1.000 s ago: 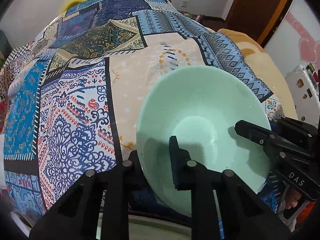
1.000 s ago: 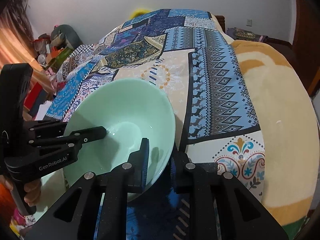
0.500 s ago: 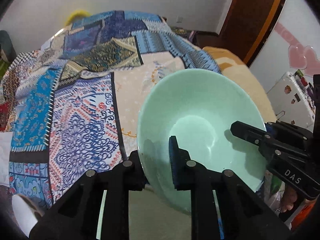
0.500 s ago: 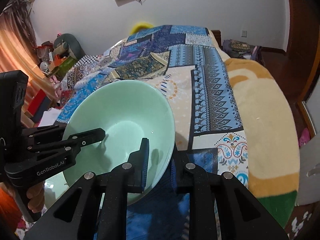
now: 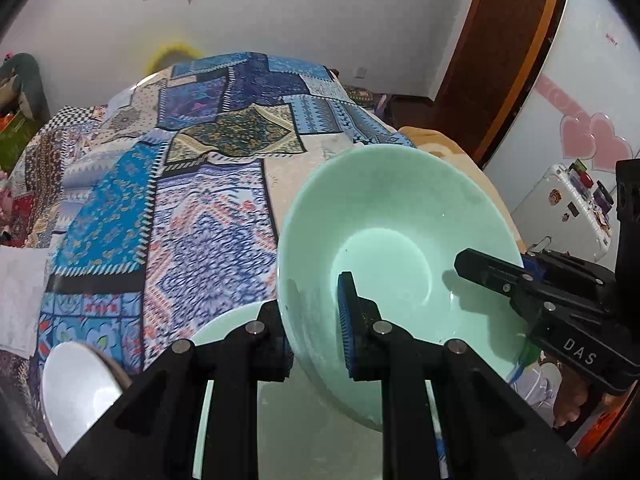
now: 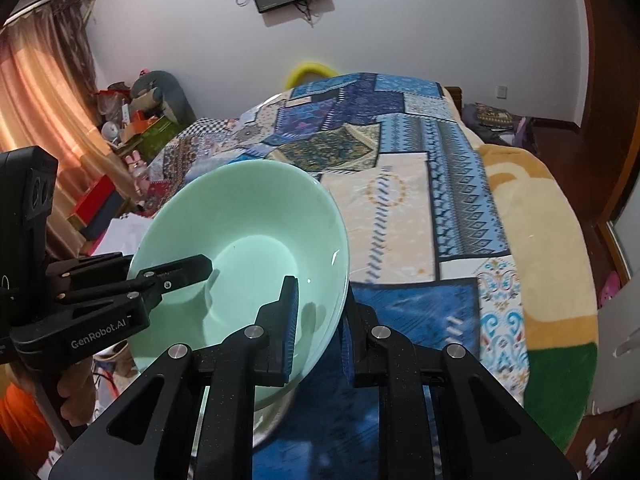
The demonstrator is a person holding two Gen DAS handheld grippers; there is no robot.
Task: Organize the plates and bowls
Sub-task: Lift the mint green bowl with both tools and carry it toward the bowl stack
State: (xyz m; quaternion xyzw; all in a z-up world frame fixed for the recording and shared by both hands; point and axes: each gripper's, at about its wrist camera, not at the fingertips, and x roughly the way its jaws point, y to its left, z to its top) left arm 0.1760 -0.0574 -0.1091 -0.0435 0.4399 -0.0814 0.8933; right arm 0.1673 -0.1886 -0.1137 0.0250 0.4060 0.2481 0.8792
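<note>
A mint-green bowl [image 5: 400, 236] hangs in the air above the bed, held by both grippers. My left gripper [image 5: 316, 332] is shut on the bowl's left rim, one finger inside and one outside. My right gripper [image 6: 318, 326] is shut on the opposite rim of the same green bowl [image 6: 240, 248]. Each gripper shows in the other's view: the right gripper [image 5: 520, 284] and the left gripper [image 6: 168, 280]. Below the bowl lies a pale green plate [image 5: 304, 420], and a white bowl [image 5: 76, 384] sits at the lower left.
A patchwork quilt [image 5: 192, 200] covers the bed, with a beige blanket [image 6: 552, 240] along its right side. A white suitcase [image 5: 568, 208] stands by the wall at right. Boxes and toys [image 6: 132, 128] crowd the floor near the curtain. A hand [image 6: 76, 392] grips the left handle.
Both grippers have lifted the green bowl and pulled it back toward the foot of the bed. The green plate and white bowl below have come into view.
</note>
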